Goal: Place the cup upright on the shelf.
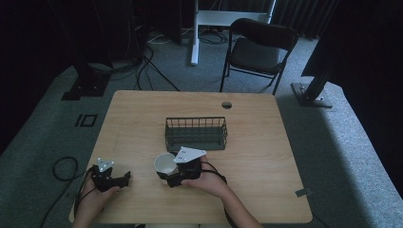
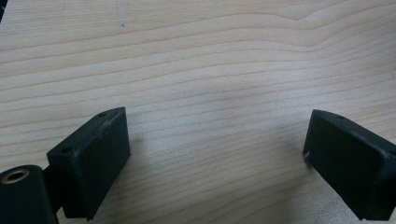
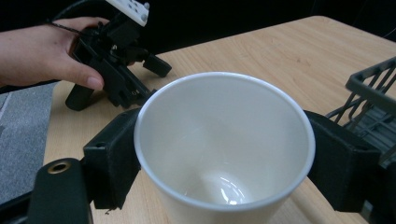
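Observation:
A white paper cup (image 1: 164, 163) sits between the jaws of my right gripper (image 1: 167, 176), just in front of the wire basket (image 1: 196, 133). In the right gripper view the empty cup (image 3: 224, 144) is pressed on both sides by the black pads (image 3: 112, 156). My left gripper (image 1: 124, 177) rests at the table's front left, held by a hand. In the left gripper view its jaws stand wide apart over bare wood, the left gripper (image 2: 217, 158) holding nothing. The left gripper (image 3: 140, 74) also appears beyond the cup.
The dark wire basket (image 3: 373, 88) stands empty at mid-table, close behind the cup. A cable hole (image 1: 226, 105) marks the table's far edge. A folding chair (image 1: 259, 47) and stand legs lie beyond the table.

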Demonstrator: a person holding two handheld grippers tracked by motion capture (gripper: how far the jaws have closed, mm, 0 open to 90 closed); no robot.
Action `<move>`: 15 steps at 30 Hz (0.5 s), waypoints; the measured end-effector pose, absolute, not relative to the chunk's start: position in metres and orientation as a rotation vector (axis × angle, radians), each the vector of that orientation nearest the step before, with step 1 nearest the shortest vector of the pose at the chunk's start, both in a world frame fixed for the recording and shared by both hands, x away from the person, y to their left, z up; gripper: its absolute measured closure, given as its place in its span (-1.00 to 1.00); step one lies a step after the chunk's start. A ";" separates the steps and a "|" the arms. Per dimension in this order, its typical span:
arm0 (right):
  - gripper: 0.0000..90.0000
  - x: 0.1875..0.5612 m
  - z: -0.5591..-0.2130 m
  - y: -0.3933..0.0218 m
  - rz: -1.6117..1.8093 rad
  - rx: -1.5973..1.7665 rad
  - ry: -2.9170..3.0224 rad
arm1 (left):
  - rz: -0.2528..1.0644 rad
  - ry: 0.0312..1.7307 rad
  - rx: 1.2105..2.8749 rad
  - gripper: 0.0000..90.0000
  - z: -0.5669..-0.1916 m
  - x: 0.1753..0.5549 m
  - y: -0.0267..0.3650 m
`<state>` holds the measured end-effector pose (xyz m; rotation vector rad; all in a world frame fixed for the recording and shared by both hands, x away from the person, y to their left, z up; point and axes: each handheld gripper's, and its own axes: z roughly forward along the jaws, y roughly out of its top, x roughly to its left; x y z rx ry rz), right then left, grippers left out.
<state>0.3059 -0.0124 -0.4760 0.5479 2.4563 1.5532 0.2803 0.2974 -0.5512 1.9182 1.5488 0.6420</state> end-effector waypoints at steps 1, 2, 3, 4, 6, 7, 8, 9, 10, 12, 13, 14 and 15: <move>-0.58 0.306 -0.476 -0.012 1.553 0.548 2.456 | 0.642 1.549 1.919 -0.83 -0.551 0.280 0.297; -0.58 0.306 -0.475 -0.013 1.557 0.551 2.455 | 0.642 1.549 1.919 -0.83 -0.551 0.280 0.297; -0.58 0.306 -0.472 -0.013 1.560 0.544 2.456 | 0.642 1.549 1.919 -0.83 -0.551 0.280 0.297; -0.58 0.306 -0.471 -0.014 1.565 0.542 2.452 | 0.642 1.549 1.919 -0.83 -0.551 0.280 0.297; -0.58 0.306 -0.470 -0.014 1.566 0.540 2.451 | 0.642 1.548 1.918 -0.83 -0.551 0.280 0.297; -0.58 0.306 -0.469 -0.014 1.569 0.535 2.447 | 0.642 1.548 1.918 -0.83 -0.551 0.280 0.297; -0.58 0.306 -0.465 -0.015 1.580 0.530 2.445 | 0.642 1.548 1.919 -0.83 -0.551 0.280 0.297; -0.58 0.306 -0.464 -0.015 1.587 0.531 2.446 | 0.641 1.548 1.919 -0.83 -0.551 0.280 0.297; -0.58 0.306 -0.462 -0.016 1.593 0.524 2.446 | 0.641 1.548 1.919 -0.83 -0.551 0.280 0.297; -0.58 0.306 -0.461 -0.016 1.593 0.525 2.446 | 0.641 1.548 1.919 -0.83 -0.551 0.280 0.297; -0.58 0.306 -0.458 -0.016 1.585 0.519 2.449 | 0.641 1.549 1.918 -0.83 -0.551 0.280 0.297; -0.58 0.307 -0.456 -0.017 1.587 0.527 2.442 | 0.641 1.549 1.918 -0.83 -0.551 0.280 0.297; -0.58 0.307 -0.455 -0.017 1.590 0.528 2.438 | 0.641 1.548 1.918 -0.83 -0.551 0.280 0.297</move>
